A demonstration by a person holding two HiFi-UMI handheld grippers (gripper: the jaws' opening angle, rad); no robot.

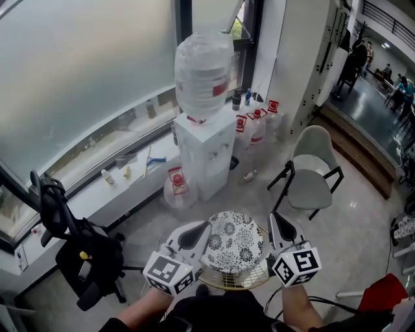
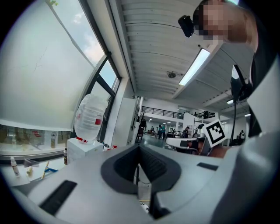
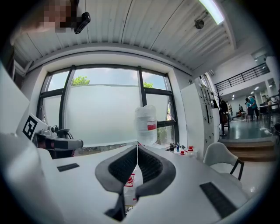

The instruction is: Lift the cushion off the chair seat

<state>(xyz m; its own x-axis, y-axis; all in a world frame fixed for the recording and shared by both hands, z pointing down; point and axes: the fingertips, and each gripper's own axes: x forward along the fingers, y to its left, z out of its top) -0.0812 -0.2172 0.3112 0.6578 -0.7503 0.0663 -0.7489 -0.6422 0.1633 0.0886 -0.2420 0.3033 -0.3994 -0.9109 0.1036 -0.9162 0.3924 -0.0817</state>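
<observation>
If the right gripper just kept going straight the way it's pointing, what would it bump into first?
Probably the water dispenser: the right gripper points squarely at it in its own view, though depth is unclear.

cushion (image 1: 235, 241): black-and-white floral | chair (image 1: 238, 281): gold wire

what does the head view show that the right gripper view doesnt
Only the head view: the whole floral cushion lying on the gold wire seat, flanked by the left hand-held gripper and right hand-held gripper. Only the right gripper view: the ceiling light, trees above the frosted glass, and that gripper's jaws closed together on nothing. Both: the water bottle on its white dispenser, and the grey chair.
</observation>
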